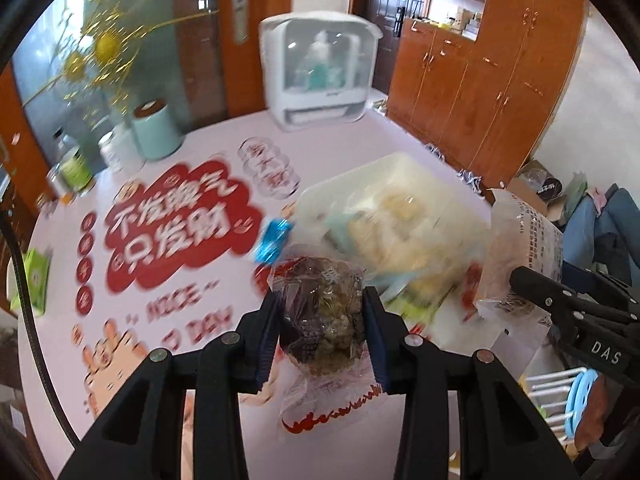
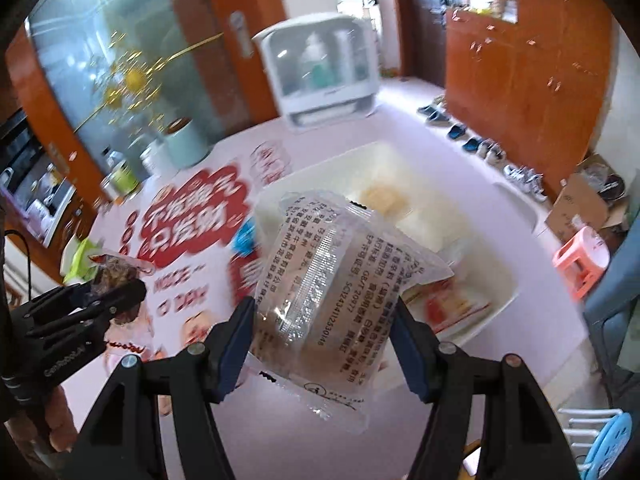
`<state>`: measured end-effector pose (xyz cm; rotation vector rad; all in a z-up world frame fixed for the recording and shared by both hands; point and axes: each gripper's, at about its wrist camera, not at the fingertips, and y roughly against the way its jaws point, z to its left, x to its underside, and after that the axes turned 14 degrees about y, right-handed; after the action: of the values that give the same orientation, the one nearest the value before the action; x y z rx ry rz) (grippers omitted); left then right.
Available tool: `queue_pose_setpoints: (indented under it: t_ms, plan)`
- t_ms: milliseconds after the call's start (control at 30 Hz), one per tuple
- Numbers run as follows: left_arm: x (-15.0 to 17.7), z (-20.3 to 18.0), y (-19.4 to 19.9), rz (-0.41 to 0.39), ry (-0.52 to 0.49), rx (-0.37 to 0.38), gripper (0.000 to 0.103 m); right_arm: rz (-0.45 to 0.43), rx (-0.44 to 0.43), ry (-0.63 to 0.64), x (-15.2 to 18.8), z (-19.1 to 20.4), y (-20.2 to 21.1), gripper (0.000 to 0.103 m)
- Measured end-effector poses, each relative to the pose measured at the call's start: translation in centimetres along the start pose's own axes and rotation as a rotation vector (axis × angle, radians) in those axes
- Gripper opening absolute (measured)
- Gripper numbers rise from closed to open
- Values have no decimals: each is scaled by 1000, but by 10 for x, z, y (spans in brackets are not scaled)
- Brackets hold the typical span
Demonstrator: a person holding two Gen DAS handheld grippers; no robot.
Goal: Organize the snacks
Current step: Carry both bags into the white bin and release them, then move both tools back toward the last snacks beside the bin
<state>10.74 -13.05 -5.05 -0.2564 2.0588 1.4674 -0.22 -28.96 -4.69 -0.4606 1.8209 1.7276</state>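
Gripping a clear-wrapped dark snack (image 1: 324, 320) between its blue-padded fingers (image 1: 267, 332), the left gripper (image 1: 322, 334) is holding it above the pink table (image 1: 340, 140), jaws closed onto the packet's sides. The wrapper's red-printed tail is hanging down below the pads. The right gripper (image 2: 324, 340) is clamping a larger clear packet with printed text (image 2: 336, 280), its jaws set fairly wide to span the packet, and holding it up in front of the white bin (image 2: 496, 300). That bin is sitting on the table just ahead of both grippers, and pale yellow items are lying inside it; the frames are blurred, so what exactly they are is hard to say. A blue-wrapped snack (image 1: 273, 240) is lying on the table just beside the bin's left edge. Farther back on the table, a white appliance with a clear window (image 1: 320, 68) is standing near the far edge, and a mint-green canister (image 1: 156, 132) is standing to the left beside some jars.
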Motion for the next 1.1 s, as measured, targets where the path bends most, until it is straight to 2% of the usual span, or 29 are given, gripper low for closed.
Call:
queue_pose_setpoints:
  t_ms: [267, 433, 567, 600, 667, 700, 733, 800, 1100]
  plan:
    - [-36, -89, -52, -24, 14, 2, 38, -45, 83, 97, -32, -81, -12, 67]
    - [-44, -124, -83, -9, 12, -29, 38, -18, 55, 135, -43, -108, -34, 67]
    - [-44, -135, -100, -4, 6, -70, 39, 10, 33, 191, -44, -113, -50, 67]
    - [-44, -136, -103, -2, 3, -81, 41, 26, 20, 202, -44, -114, -56, 67]
    - [-43, -138, -108, 2, -17, -120, 78, 60, -9, 219, -42, -115, -69, 67]
    - [-42, -140, -109, -5, -25, -141, 103, 63, -19, 226, -40, -115, -72, 70]
    - [-41, -139, -107, -25, -30, -155, 102, 65, -22, 237, -39, -115, -75, 77]
    - [-40, -140, -105, -49, -50, -174, 102, 59, -29, 255, -37, -114, -78, 84]
    - [-36, -138, -94, -57, -30, -193, 102, 48, -82, 266, -32, -112, -79, 86]
